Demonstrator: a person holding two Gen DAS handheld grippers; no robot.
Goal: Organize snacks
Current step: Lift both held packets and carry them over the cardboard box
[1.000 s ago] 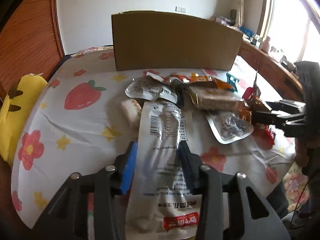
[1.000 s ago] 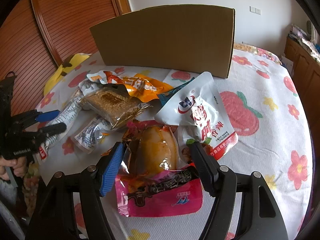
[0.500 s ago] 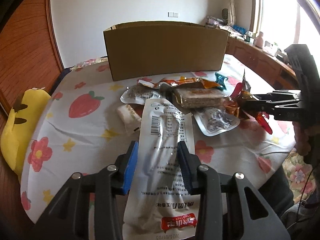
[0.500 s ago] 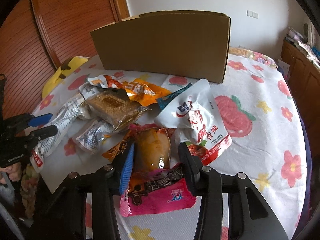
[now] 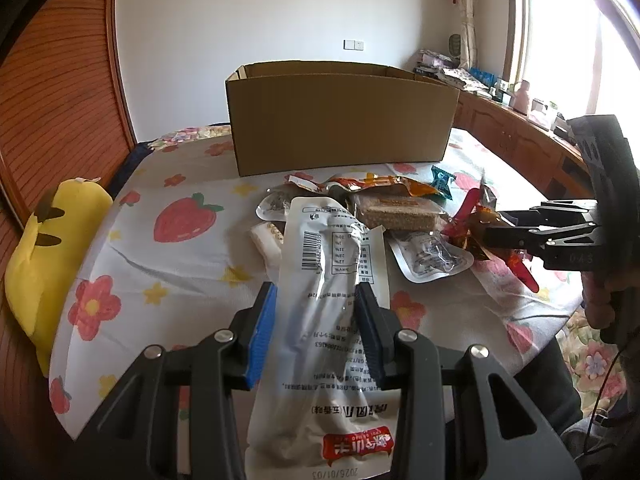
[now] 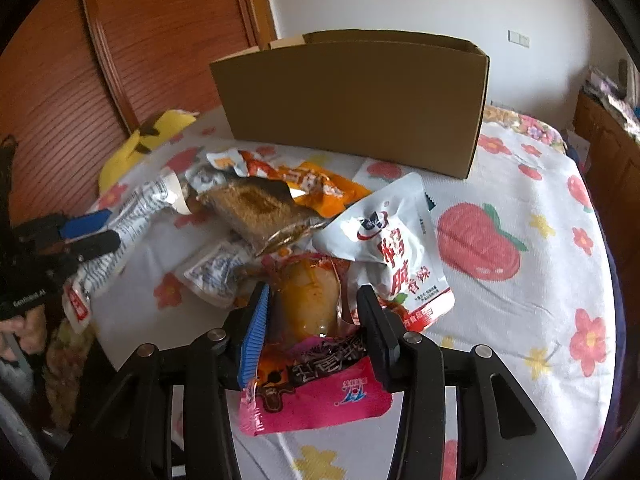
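Left wrist view: the left gripper (image 5: 316, 332) is clamped on a long silver snack pouch (image 5: 332, 280), raised above the strawberry-print cloth (image 5: 132, 248) on the bench. The open cardboard box (image 5: 340, 120) stands beyond the snack pile. At the right edge, the right gripper (image 5: 496, 226) holds a red-orange packet (image 5: 472, 220).

Right wrist view: the right gripper (image 6: 312, 332) is closed on a pink packet (image 6: 316, 384) with an orange-sauced piece inside, lifted off the cloth. A white pouch (image 6: 396, 240) lies just beside it. The left gripper (image 6: 100, 232) grips the silver pouch at far left.
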